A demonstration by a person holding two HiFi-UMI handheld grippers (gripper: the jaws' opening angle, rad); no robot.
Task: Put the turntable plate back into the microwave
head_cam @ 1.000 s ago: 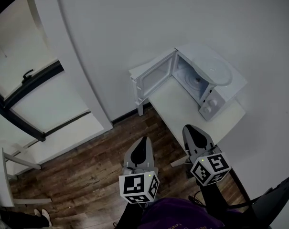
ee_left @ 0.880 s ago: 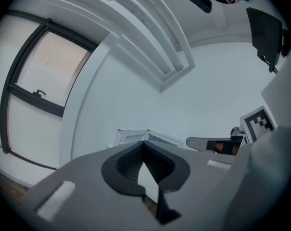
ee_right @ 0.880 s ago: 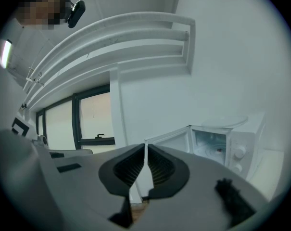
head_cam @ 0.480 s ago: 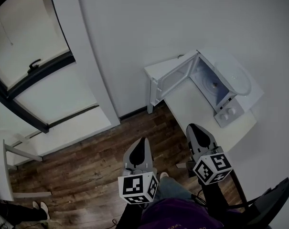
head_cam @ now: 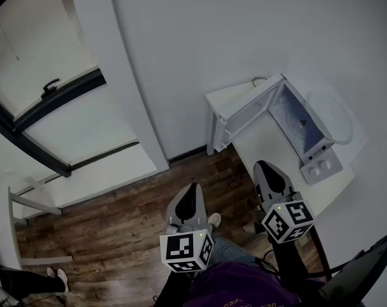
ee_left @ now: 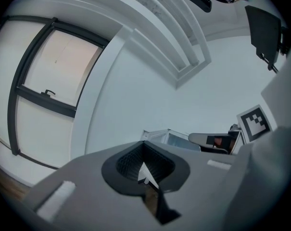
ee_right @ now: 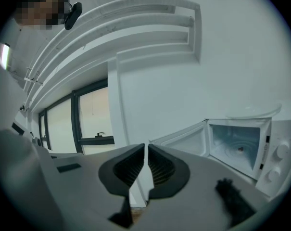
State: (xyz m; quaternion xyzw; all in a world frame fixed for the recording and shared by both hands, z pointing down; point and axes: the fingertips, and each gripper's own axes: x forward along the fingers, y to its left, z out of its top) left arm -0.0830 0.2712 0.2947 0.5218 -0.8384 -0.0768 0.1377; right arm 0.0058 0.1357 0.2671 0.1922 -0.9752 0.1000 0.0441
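Glass turntable plate (head_cam: 334, 117) is lying atop the open microwave (head_cam: 320, 165), right of frame. Left tongs (head_cam: 190, 196) and right tongs (head_cam: 270, 174) are hanging pinched together, empty. Judgement: open wide before reaching, grip opposite rims, keep plate level.

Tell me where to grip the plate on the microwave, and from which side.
Take the plate by its thin rim at the edge nearest the person, coming in level from the microwave's front. It lies flat on the top, so only the rim, one jaw over and one under, likely offers a hold.
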